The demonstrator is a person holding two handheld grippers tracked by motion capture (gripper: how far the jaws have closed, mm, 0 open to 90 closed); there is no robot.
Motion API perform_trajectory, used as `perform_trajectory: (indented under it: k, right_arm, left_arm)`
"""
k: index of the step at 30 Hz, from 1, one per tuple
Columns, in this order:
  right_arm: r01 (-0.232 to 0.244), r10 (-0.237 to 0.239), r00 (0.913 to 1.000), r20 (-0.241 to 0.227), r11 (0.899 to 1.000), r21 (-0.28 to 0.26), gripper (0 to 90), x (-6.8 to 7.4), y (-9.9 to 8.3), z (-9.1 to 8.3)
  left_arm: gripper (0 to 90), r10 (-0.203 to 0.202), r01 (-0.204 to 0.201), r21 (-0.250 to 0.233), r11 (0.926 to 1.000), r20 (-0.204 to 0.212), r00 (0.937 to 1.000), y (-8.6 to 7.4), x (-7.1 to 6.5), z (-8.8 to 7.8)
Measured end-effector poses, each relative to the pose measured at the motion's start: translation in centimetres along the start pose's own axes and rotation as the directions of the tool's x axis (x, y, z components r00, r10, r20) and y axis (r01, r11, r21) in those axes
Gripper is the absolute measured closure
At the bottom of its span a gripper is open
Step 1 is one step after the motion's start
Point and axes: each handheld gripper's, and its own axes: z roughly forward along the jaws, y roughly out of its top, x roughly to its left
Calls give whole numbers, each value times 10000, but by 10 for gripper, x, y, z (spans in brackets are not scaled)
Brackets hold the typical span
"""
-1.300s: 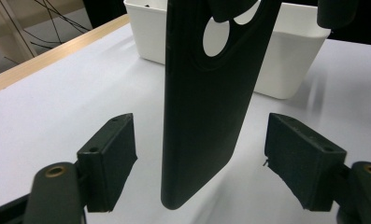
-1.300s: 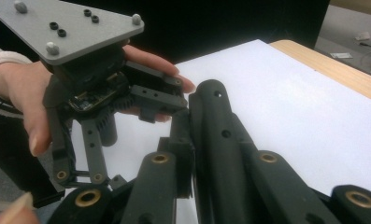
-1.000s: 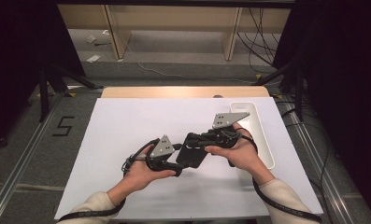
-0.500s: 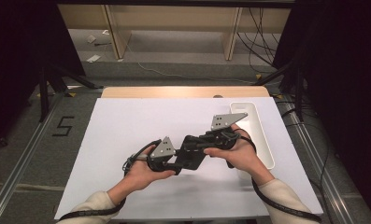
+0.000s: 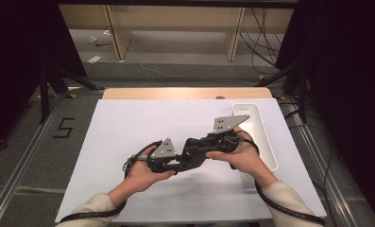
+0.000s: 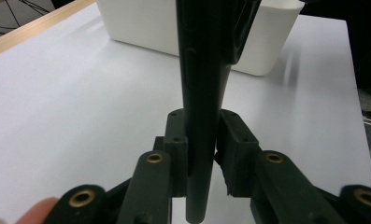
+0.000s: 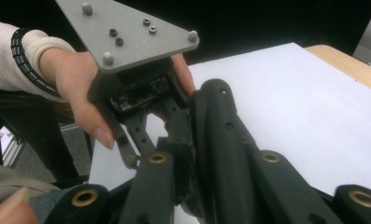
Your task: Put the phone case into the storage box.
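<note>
Jaws, both pairs: we hold a black part between them above the desk (image 5: 128, 127). Left gripper (image 5: 178, 163) has just been closing on its lower end; right gripper (image 5: 194, 153) clamps the part (image 6: 204, 70). White bin (image 5: 260, 137) at the desk's right edge.

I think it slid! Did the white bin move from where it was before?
No. The white bin sits at the white mat's right edge, just as earlier.
</note>
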Motion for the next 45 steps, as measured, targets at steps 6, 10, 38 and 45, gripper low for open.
perform_trajectory:
  k: [6, 10, 38, 45]
  right_arm:
    - [227, -227, 9997, 13, 9997, -95, 651, -1, 1, -2]
    - [410, -404, 9988, 267, 9989, -226, 520, -1, 2, -1]
    - [-308, 743, 9695, 2337, 9823, -1847, 65, -7, -15, -21]
    - [-272, 951, 9421, 3216, 9775, -2092, 5, 1, -23, -21]
  left_arm:
    - [796, 73, -73, -29, 10000, -41, 10000, 2, -1, -1]
    - [798, 74, -74, -19, 10000, -4, 10000, 3, -2, -1]
    - [798, -1200, 1093, -772, 9910, -1514, 9812, 4, 2, -7]
    - [798, -1577, 1427, -893, 9857, -1927, 9685, 5, -2, -4]
